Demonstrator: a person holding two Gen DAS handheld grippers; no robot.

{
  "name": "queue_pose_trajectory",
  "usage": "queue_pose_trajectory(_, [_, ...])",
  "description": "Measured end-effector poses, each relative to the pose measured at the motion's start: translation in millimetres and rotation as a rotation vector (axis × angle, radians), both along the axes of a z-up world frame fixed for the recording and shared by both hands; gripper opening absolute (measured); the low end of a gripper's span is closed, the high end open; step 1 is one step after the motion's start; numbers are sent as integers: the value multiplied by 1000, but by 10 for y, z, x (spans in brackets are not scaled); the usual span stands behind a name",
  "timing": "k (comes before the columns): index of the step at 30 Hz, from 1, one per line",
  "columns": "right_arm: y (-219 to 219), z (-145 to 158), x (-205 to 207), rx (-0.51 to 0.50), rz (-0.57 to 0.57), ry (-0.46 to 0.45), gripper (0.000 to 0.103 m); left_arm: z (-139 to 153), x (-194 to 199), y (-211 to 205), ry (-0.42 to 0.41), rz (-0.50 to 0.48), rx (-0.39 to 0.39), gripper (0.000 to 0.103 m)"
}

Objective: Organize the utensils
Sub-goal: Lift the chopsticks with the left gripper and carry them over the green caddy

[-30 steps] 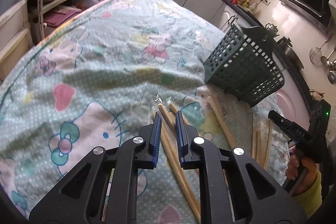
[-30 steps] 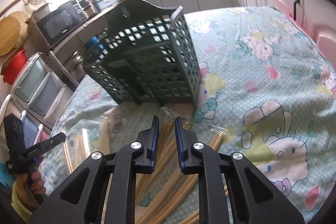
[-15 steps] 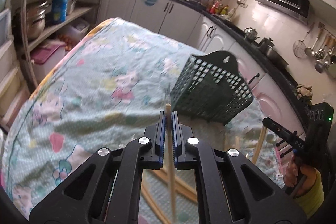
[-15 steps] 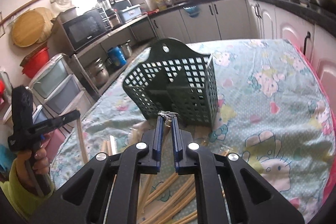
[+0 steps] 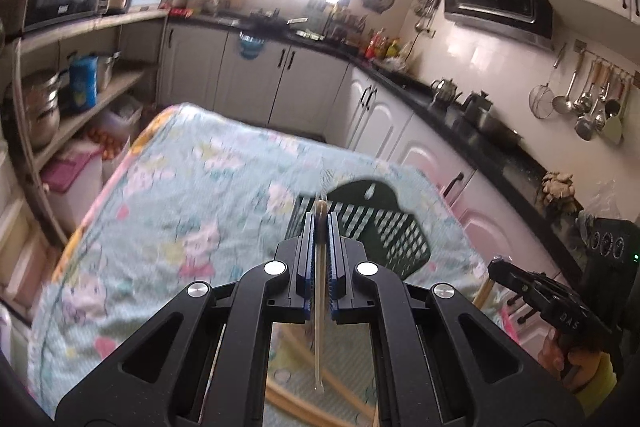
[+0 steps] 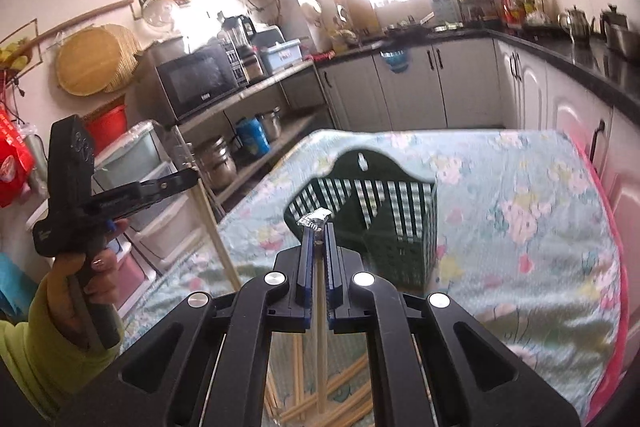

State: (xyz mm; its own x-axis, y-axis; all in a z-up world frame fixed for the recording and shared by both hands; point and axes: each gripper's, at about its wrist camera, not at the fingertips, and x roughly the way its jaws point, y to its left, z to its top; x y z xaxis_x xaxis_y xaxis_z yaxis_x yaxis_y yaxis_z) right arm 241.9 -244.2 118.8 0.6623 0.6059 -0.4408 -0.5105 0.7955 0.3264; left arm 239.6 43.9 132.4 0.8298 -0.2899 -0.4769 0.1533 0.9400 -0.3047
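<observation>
My left gripper (image 5: 320, 223) is shut on a wrapped wooden chopstick (image 5: 319, 327) that hangs down between its fingers, lifted above the table. My right gripper (image 6: 318, 233) is shut on another wrapped chopstick (image 6: 320, 351), its clear wrapper tip sticking out above the fingers. A dark green slotted utensil basket (image 5: 360, 227) stands on the table ahead of both grippers; it also shows in the right wrist view (image 6: 384, 219). More chopsticks (image 6: 344, 399) lie on the cloth below. The left gripper and its chopstick also show in the right wrist view (image 6: 192, 179).
The table wears a pale green cartoon-print cloth (image 5: 180, 195). White kitchen cabinets (image 5: 312, 83) and a black counter run behind and to the right. Open shelves with pots (image 5: 44, 103) and a microwave (image 6: 196, 79) stand to the left.
Both grippers closed on a chopstick each and lifted them off the cloth. The views rose and tilted up, so the basket now sits lower and farther ahead.
</observation>
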Motion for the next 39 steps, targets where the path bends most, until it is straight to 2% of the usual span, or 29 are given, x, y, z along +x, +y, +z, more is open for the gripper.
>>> queue_pose_trajectory(10, [-119,562,236,61,-64,-137,5,525,287,-217,-124,-1,37,1])
queue_pose_trajectory(18, [-235,767,617,85,-144,-217,5,659,573,-386,-182,15,69,1])
queue_pose_trajectory(24, [-279,738,845,98,-196,-249,5,557,781,-443,-189,35,86,1])
queue_pose_trajectory(35, [-259,276,1069,90,-274,-245,6,2,993,-354,-134,55,65,1])
queue_pose_trajectory(39, [-332,174,1130,137,-310,-237,6,-126,995,-356,-120,47,70,1])
